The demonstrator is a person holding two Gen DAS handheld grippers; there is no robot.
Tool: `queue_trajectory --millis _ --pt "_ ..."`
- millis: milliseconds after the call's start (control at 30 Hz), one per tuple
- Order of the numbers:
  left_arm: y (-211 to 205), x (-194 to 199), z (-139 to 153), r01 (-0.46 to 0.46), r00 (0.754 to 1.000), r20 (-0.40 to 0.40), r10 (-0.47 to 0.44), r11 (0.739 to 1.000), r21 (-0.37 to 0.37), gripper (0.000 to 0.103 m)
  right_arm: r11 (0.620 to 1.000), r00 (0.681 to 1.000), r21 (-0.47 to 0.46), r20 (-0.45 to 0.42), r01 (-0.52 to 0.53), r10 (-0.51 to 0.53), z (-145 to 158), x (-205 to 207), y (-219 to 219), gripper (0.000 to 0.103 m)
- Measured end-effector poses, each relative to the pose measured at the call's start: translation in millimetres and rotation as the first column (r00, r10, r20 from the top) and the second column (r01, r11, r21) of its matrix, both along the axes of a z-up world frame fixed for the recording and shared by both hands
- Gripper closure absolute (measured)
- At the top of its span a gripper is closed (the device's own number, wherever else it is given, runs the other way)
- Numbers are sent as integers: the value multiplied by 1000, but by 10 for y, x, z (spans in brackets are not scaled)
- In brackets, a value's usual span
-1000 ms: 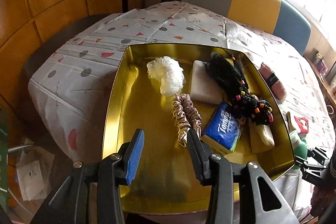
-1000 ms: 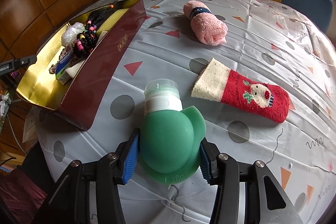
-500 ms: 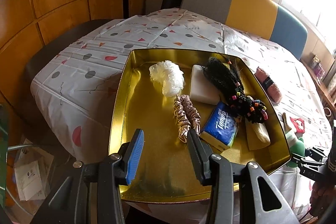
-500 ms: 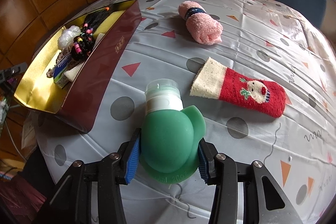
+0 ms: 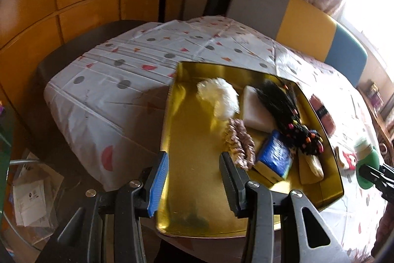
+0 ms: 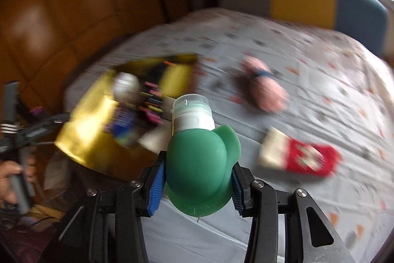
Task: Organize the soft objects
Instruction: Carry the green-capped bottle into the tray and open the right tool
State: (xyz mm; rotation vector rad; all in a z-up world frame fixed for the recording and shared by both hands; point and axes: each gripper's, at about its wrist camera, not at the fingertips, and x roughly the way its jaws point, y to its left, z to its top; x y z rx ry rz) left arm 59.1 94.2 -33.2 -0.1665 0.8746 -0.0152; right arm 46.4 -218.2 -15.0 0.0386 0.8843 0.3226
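Now the right gripper [image 6: 197, 179] clamps the green squeeze bottle [image 6: 199, 164], held above the table's [image 6: 307, 61] near edge beside the gold tray [image 5: 197, 189]. The left gripper [image 5: 194, 179] hangs half-open and empty over the tray's near-left corner.

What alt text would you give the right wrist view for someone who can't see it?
The right gripper is clamped on a soft green squeeze bottle with a white cap, held above a patterned tablecloth. Blurred behind it are a gold tray of small items on the left, a rolled pink towel and a red Christmas sock on the right.
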Motion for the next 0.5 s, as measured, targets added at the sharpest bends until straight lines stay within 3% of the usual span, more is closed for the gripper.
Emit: queue_trajectory --millis 100,267,433,500 --pt "109 -31 6 -28 1000 4 28 1000 0 60 989 989 22 17 -148 147 62 104 495 57" --pt "287 -87 -37 -70 998 -9 70 998 -3 60 936 936 21 -30 -350 351 -99 354 1343 56" --pt "493 -159 -56 -128 992 -16 128 991 -23 60 909 902 10 -119 -417 415 -429 553 1773 55" --pt "591 -185 -86 -158 987 -20 158 987 -30 60 908 898 8 -143 -418 415 -531 589 1809 47"
